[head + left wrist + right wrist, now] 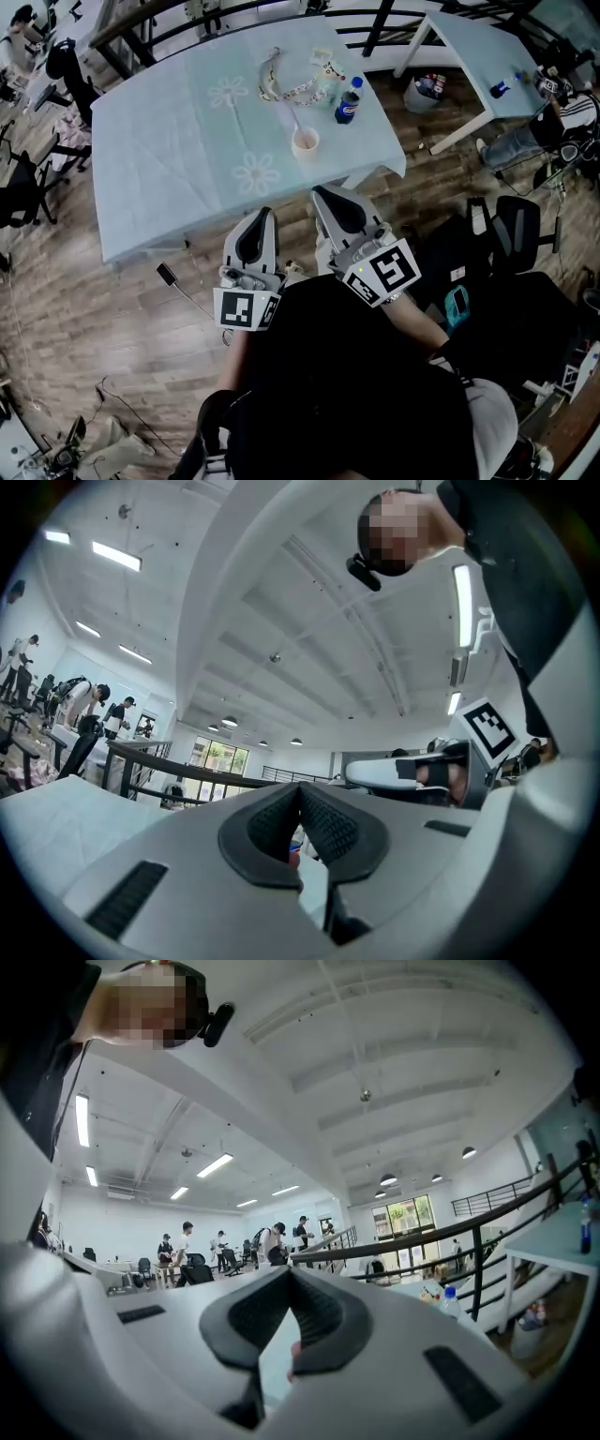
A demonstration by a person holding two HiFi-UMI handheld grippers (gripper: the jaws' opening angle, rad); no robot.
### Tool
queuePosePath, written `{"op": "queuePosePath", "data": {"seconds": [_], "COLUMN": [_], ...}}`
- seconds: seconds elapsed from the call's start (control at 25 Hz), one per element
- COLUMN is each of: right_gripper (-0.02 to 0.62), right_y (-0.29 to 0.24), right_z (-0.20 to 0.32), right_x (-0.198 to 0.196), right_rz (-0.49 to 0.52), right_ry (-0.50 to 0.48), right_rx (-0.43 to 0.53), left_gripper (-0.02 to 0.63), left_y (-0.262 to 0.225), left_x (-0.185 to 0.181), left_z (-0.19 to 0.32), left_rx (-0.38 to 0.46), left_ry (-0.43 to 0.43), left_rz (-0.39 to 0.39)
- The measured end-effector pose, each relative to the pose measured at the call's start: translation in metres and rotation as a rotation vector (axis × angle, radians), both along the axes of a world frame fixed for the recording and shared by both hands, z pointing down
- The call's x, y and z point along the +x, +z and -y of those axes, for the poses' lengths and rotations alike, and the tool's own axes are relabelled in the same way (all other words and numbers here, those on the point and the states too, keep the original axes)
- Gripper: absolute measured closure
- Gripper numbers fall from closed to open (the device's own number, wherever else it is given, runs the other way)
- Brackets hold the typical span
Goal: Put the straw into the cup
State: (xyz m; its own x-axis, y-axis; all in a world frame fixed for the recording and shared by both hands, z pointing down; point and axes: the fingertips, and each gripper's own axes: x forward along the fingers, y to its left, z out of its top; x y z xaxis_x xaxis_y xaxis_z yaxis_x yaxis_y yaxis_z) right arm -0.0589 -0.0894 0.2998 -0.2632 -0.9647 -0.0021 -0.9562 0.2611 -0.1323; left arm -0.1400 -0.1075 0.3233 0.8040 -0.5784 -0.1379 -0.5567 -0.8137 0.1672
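A small pale cup (306,142) stands on the light blue tablecloth (187,159), near the table's right side. A thin straw (296,120) sticks out of the cup and leans toward the far left. Both grippers are held close to my body, short of the table's front edge and well apart from the cup. My left gripper (260,215) (300,789) is shut with nothing between its pads. The right gripper (323,194) (289,1271) is also shut and empty, pointing roughly level at the table.
A blue-labelled bottle (348,101) (451,1302) and snack bags (286,80) lie behind the cup. A second table (487,56) and a bin (422,94) stand at the back right. Office chairs (511,225) are at the right, and a cable (173,277) lies on the wooden floor.
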Motion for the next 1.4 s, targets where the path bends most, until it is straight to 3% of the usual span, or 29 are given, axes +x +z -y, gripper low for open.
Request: {"op": "queuePosePath", "data": {"seconds": [0.48, 1.0, 1.4], "right_gripper": [0.588, 0.589, 0.588], "right_y": [-0.019, -0.023, -0.02], "right_z": [-0.038, -0.041, -0.039], "right_x": [0.004, -0.018, -0.016], "right_rz": [-0.024, -0.063, -0.064], "right_ry": [0.066, -0.011, -0.017], "right_rx": [0.048, 0.053, 0.052], "left_gripper": [0.594, 0.594, 0.594], "left_y": [-0.016, -0.018, -0.016], "left_x": [0.021, 0.004, 0.011], "left_z": [-0.025, -0.031, -0.03], "left_rx": [0.045, 0.034, 0.04], "left_ry": [0.095, 0.038, 0.05], "left_rz": [-0.021, -0.04, -0.038]}}
